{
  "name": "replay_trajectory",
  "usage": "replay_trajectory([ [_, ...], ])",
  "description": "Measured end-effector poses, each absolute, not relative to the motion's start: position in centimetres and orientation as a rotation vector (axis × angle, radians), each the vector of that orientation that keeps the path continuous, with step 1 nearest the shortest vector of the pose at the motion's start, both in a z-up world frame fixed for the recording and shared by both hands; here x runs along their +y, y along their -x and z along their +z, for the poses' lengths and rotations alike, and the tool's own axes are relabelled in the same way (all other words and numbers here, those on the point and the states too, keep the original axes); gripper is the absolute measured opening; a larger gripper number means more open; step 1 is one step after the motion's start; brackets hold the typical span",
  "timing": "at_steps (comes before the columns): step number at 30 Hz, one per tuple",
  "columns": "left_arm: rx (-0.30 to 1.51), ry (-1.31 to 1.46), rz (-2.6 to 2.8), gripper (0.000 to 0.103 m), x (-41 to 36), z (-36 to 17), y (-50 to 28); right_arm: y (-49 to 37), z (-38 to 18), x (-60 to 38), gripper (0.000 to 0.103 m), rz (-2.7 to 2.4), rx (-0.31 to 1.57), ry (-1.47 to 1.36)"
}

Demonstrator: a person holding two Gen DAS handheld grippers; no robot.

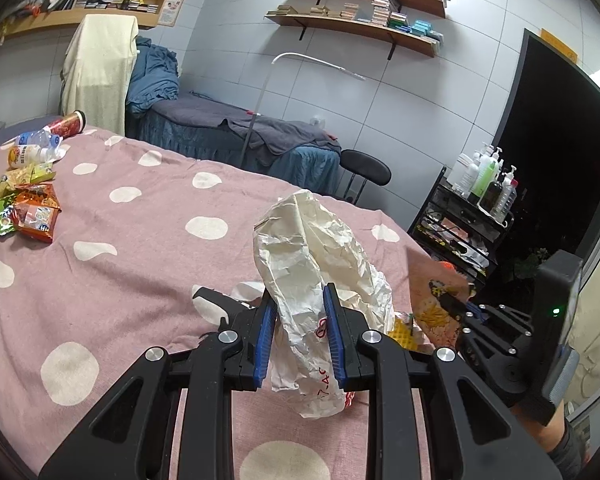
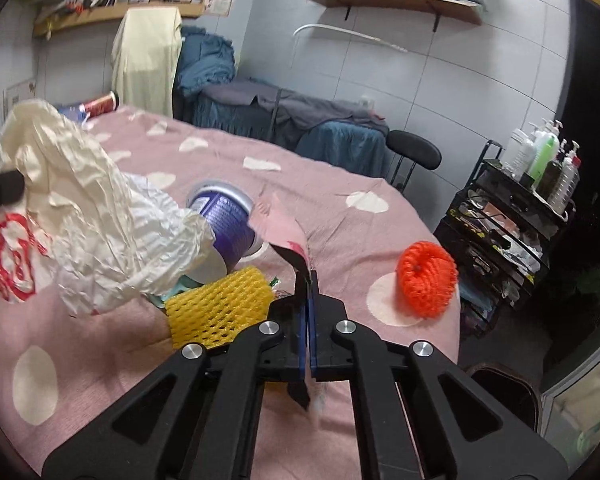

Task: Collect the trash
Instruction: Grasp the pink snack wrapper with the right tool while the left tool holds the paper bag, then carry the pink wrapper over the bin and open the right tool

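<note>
Trash lies scattered on the pink spotted bedspread [image 1: 140, 248]. Landmark for these notes: the crumpled white paper bag [image 1: 320, 272], red print on its lower part, lettering only partly legible.

Left gripper [image 1: 298, 312]: blue pads pressed into both sides of the bag, bag raised above the bedspread. The bag's lower end hangs between the gripper's arms and hides what lies beneath it.

Right gripper [image 2: 308, 292]: jaws nearly together, pinching a thin pinkish wrapper [image 2: 284, 228] edge-on. Its printed face shows only from the left wrist camera, to the right of the bag, partly cut off by the gripper body; the print is hard to read.

Just right of the bag, right wrist view: a purple-labelled tub [image 2: 226, 220] on its side, its base covered by the bag's end. Below it a yellow foam net sleeve [image 2: 220, 304], touching the bag, its near end hidden behind the gripper. Something teal-green peeks out between the sleeve and the bag; cannot identify it. Farther right, well apart from the bag, an orange foam net [image 2: 426, 278] sits on a white spot.

Far left of the bag, left wrist view: a pile of snack packets [image 1: 24, 208], plastic bottles [image 1: 32, 148] and a red cup [image 1: 68, 124] lying on its side, all small and distorted at the lens edge.
</note>
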State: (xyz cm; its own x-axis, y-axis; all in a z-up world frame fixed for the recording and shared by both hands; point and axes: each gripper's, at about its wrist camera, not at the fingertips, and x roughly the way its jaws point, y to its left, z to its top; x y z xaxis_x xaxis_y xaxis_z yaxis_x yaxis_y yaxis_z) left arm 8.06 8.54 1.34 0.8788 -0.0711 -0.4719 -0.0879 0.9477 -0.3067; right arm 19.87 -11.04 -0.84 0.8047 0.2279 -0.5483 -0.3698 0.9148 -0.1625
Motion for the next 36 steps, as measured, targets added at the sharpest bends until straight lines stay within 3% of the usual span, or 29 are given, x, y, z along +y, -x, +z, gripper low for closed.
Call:
replay_trajectory([
  [19, 0.488, 0.238, -0.235, 0.024, -0.2, 2.4, -7.1, -12.3, 2.0, -24.0, 0.002, 0.156, 0.481, -0.053],
  [36, 0.554, 0.131, -0.424, 0.024, -8.5, 0.9, -8.9, -12.6, -4.7, -35.2, 0.002, -0.12, 0.66, -0.236],
])
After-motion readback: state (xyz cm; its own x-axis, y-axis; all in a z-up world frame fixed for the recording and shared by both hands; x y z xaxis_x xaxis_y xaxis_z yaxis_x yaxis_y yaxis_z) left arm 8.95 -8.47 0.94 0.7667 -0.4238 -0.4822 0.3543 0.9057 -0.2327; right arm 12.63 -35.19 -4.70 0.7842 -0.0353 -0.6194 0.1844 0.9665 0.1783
